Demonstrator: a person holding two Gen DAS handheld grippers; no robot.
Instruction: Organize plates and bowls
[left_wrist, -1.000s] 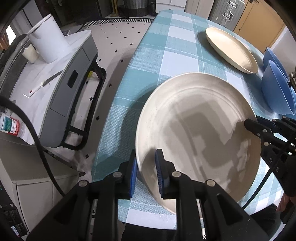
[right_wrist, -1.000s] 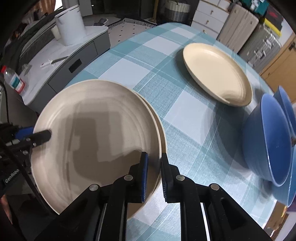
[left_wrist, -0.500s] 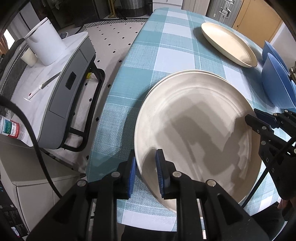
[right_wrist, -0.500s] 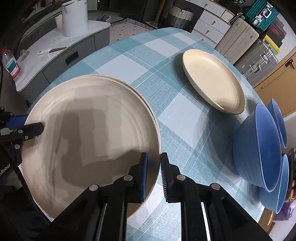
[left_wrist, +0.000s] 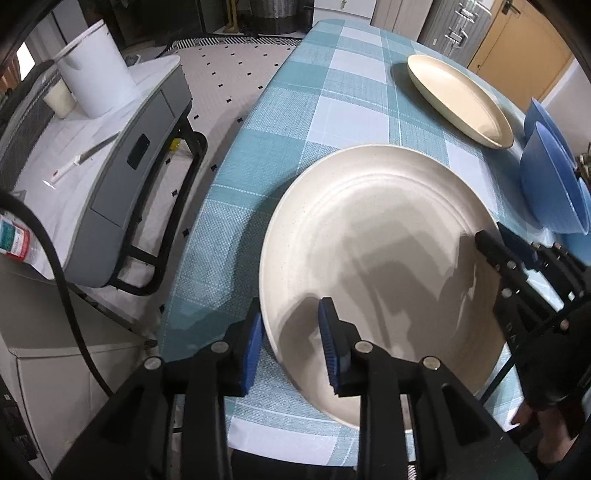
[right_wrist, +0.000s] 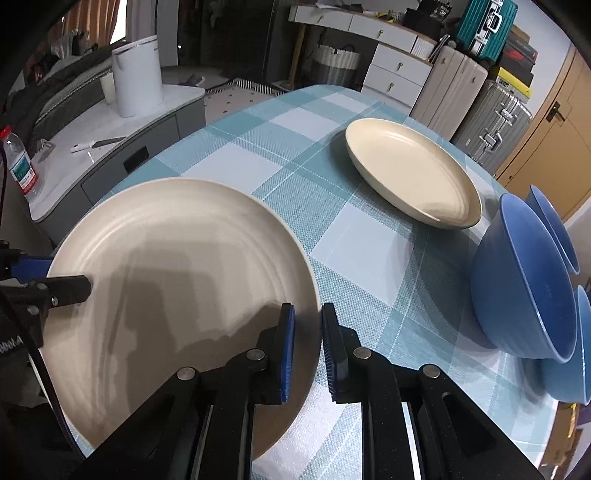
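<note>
Teal-checked tablecloth (left_wrist: 332, 110) near end: cream round ceramic plate (left_wrist: 369, 240) lies flat between both grippers, left gripper (left_wrist: 291, 343) and right gripper (right_wrist: 308, 350) both opening, rim straddled (pads releasing it).

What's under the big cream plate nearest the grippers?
Beneath the big cream plate only the checked tablecloth shows around its rim. Whether another plate lies underneath cannot be seen; the plate covers that spot.

Right gripper (right_wrist: 307, 350) fingers opening astride cream plate (right_wrist: 177, 280) rim.
</note>
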